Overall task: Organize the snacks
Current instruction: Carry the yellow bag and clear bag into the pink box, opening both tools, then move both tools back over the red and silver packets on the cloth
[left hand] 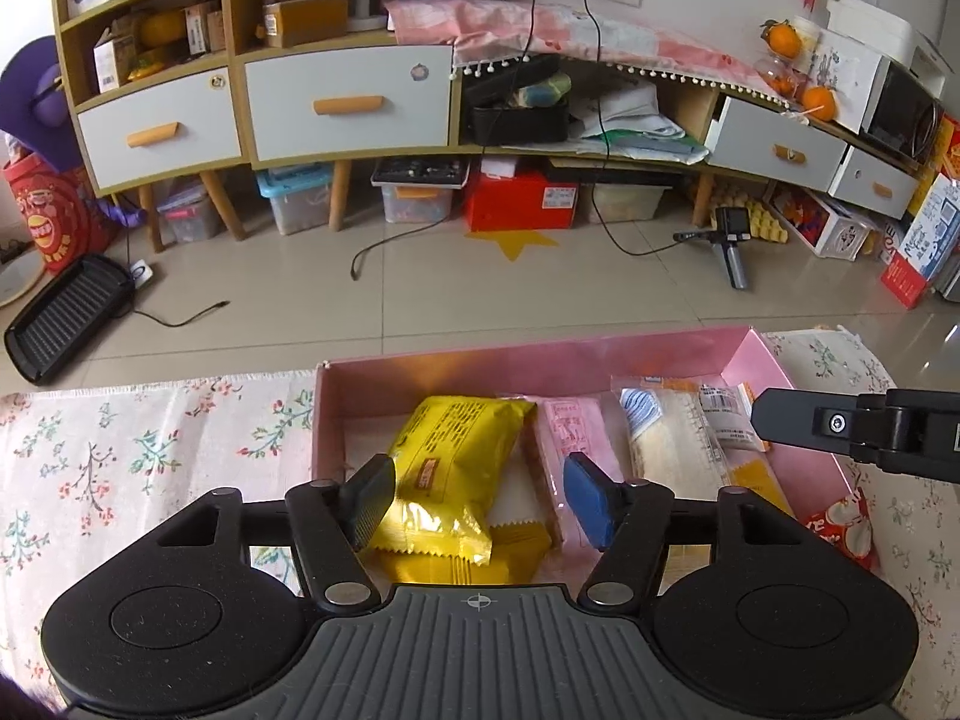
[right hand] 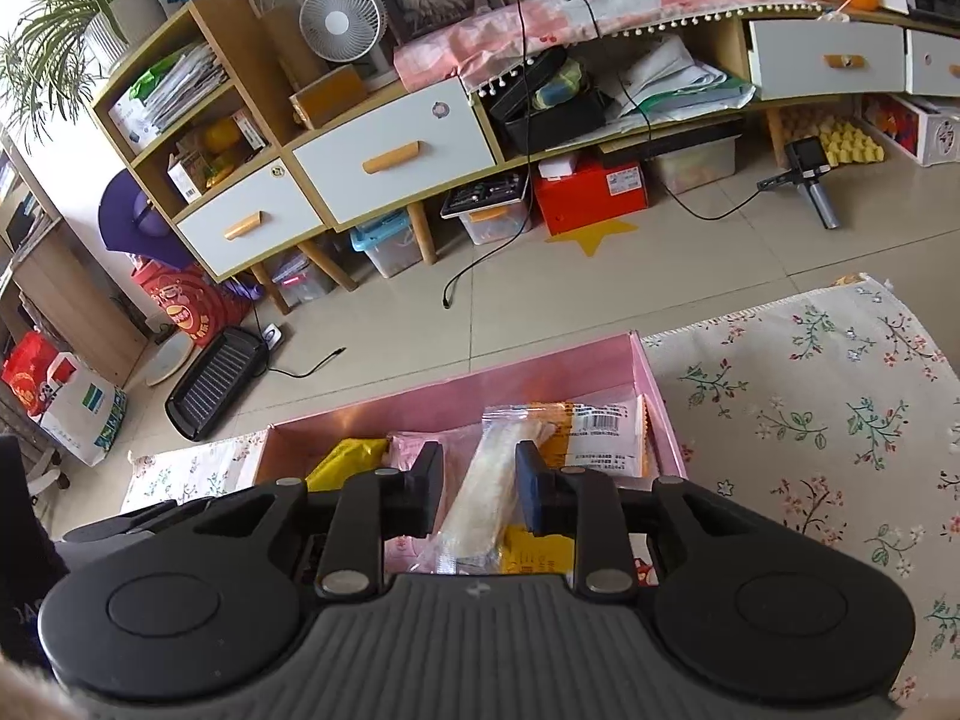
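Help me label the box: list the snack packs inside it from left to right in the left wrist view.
Yellow pack → pink pack → clear pack → white-label pack.

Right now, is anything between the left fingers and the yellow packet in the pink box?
Nothing visible. The yellow packet lies uncovered on top of other packets in the pink box, already between the fingers of the open left gripper. The right gripper is off to the side.
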Tool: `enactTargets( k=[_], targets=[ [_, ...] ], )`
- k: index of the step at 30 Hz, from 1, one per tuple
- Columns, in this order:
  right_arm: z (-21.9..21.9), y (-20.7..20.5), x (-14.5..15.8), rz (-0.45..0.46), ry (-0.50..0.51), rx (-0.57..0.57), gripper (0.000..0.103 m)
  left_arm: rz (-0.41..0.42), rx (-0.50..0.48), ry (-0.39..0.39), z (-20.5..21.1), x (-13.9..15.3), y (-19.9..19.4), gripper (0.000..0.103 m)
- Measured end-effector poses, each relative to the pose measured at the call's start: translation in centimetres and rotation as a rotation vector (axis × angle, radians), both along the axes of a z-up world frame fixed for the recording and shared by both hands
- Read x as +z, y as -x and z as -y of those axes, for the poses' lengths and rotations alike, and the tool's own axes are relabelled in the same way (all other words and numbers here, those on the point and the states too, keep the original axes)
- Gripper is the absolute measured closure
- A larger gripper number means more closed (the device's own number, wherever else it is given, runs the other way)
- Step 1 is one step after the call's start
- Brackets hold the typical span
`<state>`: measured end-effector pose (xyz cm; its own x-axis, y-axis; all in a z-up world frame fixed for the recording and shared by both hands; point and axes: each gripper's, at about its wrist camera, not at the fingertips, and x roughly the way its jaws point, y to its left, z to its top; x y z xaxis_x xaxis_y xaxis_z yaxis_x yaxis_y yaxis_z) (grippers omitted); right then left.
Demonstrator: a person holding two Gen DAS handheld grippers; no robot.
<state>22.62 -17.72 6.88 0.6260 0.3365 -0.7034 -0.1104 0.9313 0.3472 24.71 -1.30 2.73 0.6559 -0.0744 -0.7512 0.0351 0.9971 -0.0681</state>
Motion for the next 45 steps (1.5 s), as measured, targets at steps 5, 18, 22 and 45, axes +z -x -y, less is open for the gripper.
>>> enactTargets(
  k=[5,18,22,45],
  targets=[
    [0.0,0.3,0.2,-0.011,0.018,-0.002,0.074,0.000,-0.006,-0.002,0.0,0.7,0.8,0.038],
    [1.0,3.0,1.3,-0.019,0.072,-0.015,0.044,-0.004,-0.022,0.020,0.9,2.5,5.3,0.028],
    [1.6,4.4,1.7,-0.023,0.075,-0.026,0.034,-0.008,-0.023,0.028,1.2,3.0,7.1,0.024],
    [2.4,12.1,3.0,0.019,0.192,0.045,0.003,-0.023,-0.048,-0.003,1.5,4.3,17.2,0.007]
  ],
)
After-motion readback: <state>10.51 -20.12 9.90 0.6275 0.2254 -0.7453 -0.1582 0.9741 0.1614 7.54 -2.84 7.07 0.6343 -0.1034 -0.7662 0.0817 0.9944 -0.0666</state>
